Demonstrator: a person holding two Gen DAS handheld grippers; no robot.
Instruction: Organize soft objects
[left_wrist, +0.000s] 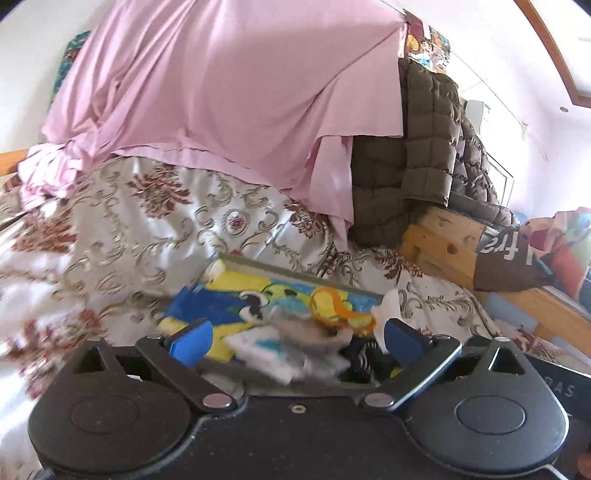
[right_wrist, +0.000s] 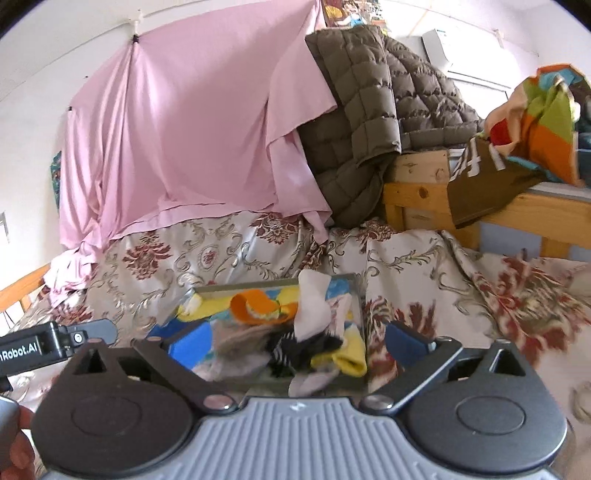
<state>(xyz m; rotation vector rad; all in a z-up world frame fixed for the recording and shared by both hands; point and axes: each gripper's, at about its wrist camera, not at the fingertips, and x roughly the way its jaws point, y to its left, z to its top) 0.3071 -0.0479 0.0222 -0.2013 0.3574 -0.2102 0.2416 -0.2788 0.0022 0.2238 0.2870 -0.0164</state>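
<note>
Right wrist view: sock-filled tray (right_wrist: 280, 286) just beyond the wide-spread right claw (right_wrist: 295, 341).

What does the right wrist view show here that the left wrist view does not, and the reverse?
Only the right wrist view: the left gripper's body at the left edge, part of a hand at the lower left corner, and a white sock draped over the tray's far right corner. Only the left wrist view: a wooden trim strip at the upper right. Both share: the tray of socks on the floral bedspread, the pink sheet, the olive quilted jacket, and each gripper's own blue fingers spread wide, empty.
</note>
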